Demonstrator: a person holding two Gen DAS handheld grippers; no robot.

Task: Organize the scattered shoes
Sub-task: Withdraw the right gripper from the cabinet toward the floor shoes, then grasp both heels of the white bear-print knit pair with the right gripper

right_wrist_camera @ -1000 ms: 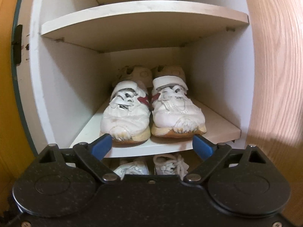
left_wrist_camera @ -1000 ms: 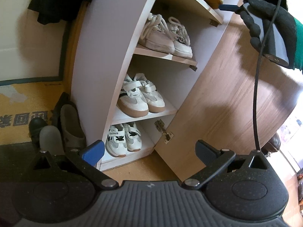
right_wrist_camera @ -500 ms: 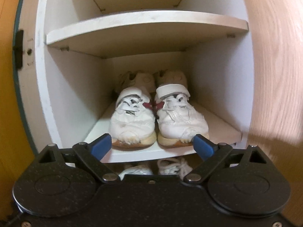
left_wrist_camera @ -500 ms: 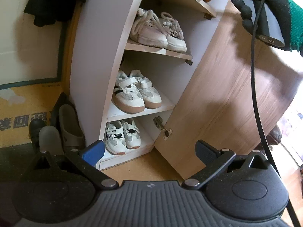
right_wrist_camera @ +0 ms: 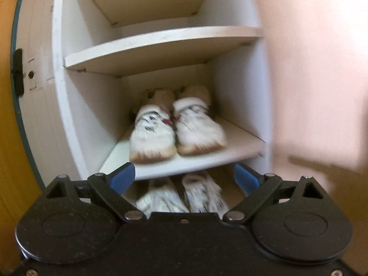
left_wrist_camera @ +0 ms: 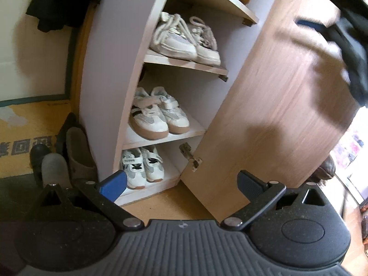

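Pulling back from the cabinet (right_wrist_camera: pixel 57 92) now, right gripper (right_wrist_camera: pixel 184 177) empty and spread wide; white sneakers (right_wrist_camera: pixel 177 133) shelved, left gripper (left_wrist_camera: pixel 181 184) open too.

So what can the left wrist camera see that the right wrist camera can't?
Only the left wrist view shows the grey slippers on the floor beside the white shoe cabinet, the two lower pairs of strapped sneakers and the open left gripper.

Only the right wrist view shows the white sneakers with red marks, an empty white shelf above them, and the open right gripper.

Both show the cabinet, its open wooden door and the laced white sneakers.
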